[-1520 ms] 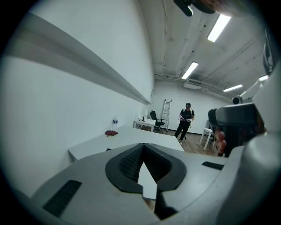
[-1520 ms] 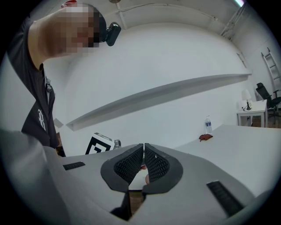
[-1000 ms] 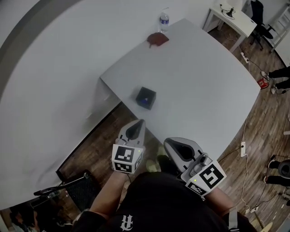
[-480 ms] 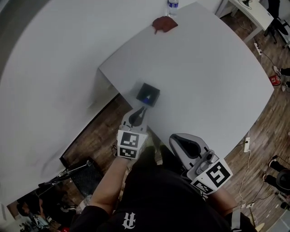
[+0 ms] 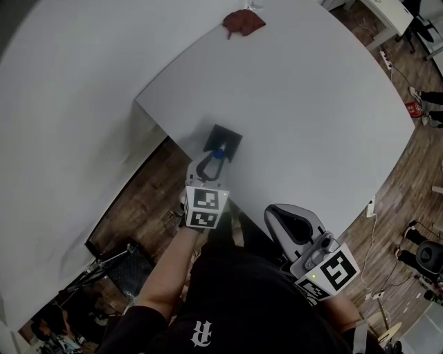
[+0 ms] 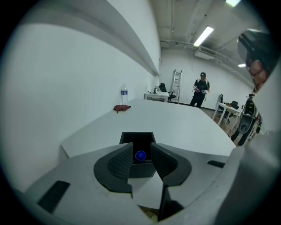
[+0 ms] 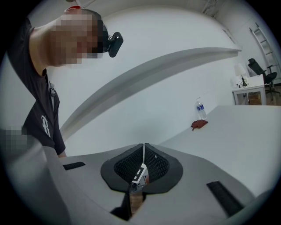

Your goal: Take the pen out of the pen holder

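Note:
A black square pen holder (image 5: 227,138) stands near the front left edge of the white table (image 5: 311,104). A blue-topped pen (image 5: 217,153) stands upright in it. My left gripper (image 5: 211,156) points down at the holder, right over its near rim. Its jaws are opening, and in the left gripper view the pen's blue top (image 6: 140,155) shows in the gap between the pads without either pad touching it. The holder (image 6: 137,137) lies just beyond the left gripper (image 6: 141,157). My right gripper (image 5: 287,218) hangs back off the table's edge; the right gripper (image 7: 144,154) is shut, nothing held.
A red cloth (image 5: 243,21) lies at the table's far corner, beside a water bottle (image 6: 124,93). A white wall curves along the left. Wooden floor lies below the table's edge. A person (image 6: 202,89) stands far off by other desks and a ladder.
My left gripper has moved forward and down from off the table's edge to the pen holder, and its jaws have parted. The right gripper shifted slightly.

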Tool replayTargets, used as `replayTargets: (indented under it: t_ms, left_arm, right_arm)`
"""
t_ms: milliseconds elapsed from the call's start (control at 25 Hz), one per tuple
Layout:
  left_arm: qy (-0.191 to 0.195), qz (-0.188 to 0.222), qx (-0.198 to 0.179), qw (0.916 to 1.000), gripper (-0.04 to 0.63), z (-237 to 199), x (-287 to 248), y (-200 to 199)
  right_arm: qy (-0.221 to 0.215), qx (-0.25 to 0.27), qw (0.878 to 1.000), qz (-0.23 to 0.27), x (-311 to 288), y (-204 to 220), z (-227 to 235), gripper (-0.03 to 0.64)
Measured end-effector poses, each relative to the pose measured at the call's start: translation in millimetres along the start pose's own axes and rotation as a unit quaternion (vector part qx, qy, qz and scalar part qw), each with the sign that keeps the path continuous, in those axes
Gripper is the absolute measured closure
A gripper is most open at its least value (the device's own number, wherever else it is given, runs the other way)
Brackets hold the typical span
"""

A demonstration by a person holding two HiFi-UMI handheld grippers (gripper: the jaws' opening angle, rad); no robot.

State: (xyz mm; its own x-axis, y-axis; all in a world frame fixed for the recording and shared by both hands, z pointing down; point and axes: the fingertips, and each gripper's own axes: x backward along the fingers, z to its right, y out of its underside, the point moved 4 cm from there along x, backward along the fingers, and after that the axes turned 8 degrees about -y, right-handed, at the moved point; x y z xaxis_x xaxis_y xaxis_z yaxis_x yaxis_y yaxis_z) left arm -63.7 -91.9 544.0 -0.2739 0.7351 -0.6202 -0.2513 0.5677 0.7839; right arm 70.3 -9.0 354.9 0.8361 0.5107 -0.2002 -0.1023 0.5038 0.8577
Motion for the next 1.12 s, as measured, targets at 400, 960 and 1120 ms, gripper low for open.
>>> replayTargets:
  t_ms: [400,960,1120]
  left_arm:
    - [-0.002,-0.019,-0.019,0.9997,0.486,1,-17,11]
    - [-0.015,-0.014,-0.021,0.9996,0.517,4,-29,11]
    - [-0.02,-0.01,-0.025,0.9994,0.518,3,-25,6]
  right_arm:
    - [0.015,-0.008,1.0,-0.009,-3,3,4,0.6]
    - [0.017,-0.007,1.0,-0.007,0,0,12,0.6]
    - [0.017,-0.004,1.0,-0.003,2,-1,14,0.6]
